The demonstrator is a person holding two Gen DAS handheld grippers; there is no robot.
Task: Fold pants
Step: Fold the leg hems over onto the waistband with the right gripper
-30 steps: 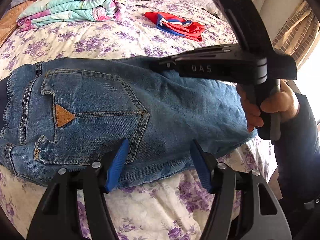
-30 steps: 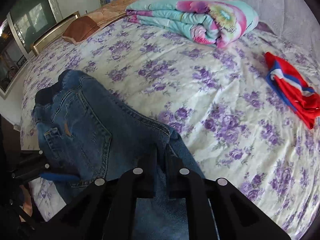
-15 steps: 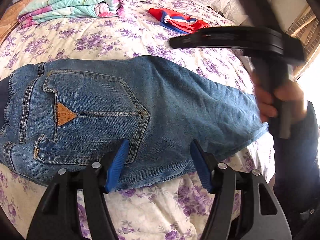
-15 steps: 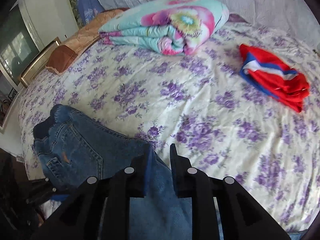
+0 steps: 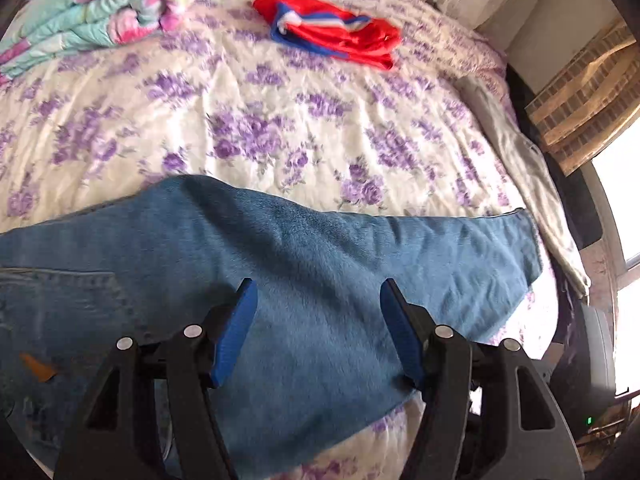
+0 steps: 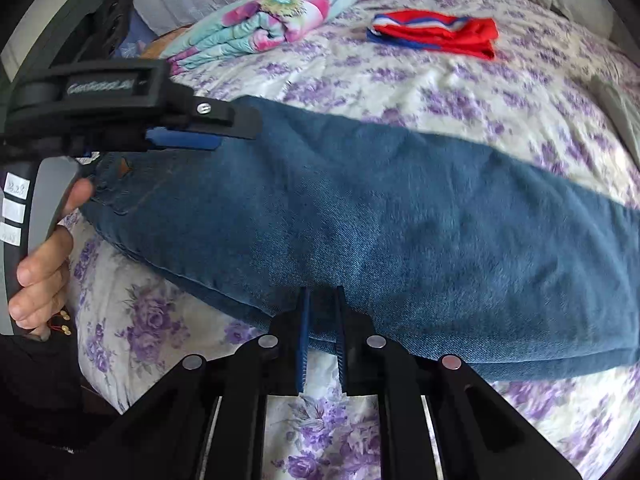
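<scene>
The blue jeans [image 5: 320, 248] lie flat across the flowered bed, legs stretched to the right, hem near the bed's right edge. My left gripper [image 5: 317, 292] hovers open over the upper leg, its blue pads wide apart and nothing between them. The back pocket's orange tag [image 5: 36, 368] shows at the lower left. In the right wrist view the jeans [image 6: 400, 220] span the frame. My right gripper [image 6: 322, 296] sits at their near edge with its jaws closing to a narrow gap; denim lies flat beneath, none pinched. A hand holds the left gripper [image 6: 224, 132] over the seat.
A folded floral quilt [image 6: 264, 20] and a folded red, white and blue garment [image 6: 436, 32] lie at the far side of the bed. The sheet [image 5: 280, 128] between them and the jeans is bare. The bed's edge [image 5: 560, 240] and a bright window are at the right.
The left gripper slid right from the pocket to the leg. The right gripper let go of the jeans' far fold, rolled, and moved to their near edge; the jeans now lie flat.
</scene>
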